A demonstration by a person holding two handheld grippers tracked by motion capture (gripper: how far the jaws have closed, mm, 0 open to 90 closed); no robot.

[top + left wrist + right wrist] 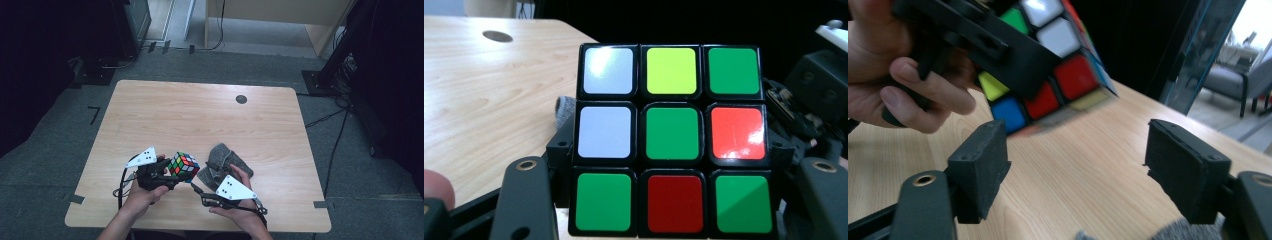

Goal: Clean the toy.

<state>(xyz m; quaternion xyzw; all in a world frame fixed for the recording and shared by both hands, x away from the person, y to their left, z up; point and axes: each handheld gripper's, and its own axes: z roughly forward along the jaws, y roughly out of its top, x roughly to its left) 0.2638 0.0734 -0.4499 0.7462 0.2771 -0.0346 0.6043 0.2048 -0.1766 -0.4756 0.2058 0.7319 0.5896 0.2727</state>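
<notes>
The left gripper [170, 173] pinches the Rubik's cube [183, 166] between its fingers, held above the tabletop [200, 117] near its front edge. The right gripper [1078, 175] has its fingers spread with nothing between them, just below the cube. To turn a layer well, I'd close squarely on one outer layer. The grey cloth [223, 162] is partly covered by the right hand; the cube's far faces are hidden.

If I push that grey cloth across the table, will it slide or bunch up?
The grey cloth lies crumpled in soft folds, so it is probably floppy and would likely bunch rather than slide whole. Its knit-like surface on the wooden table suggests some drag.
</notes>
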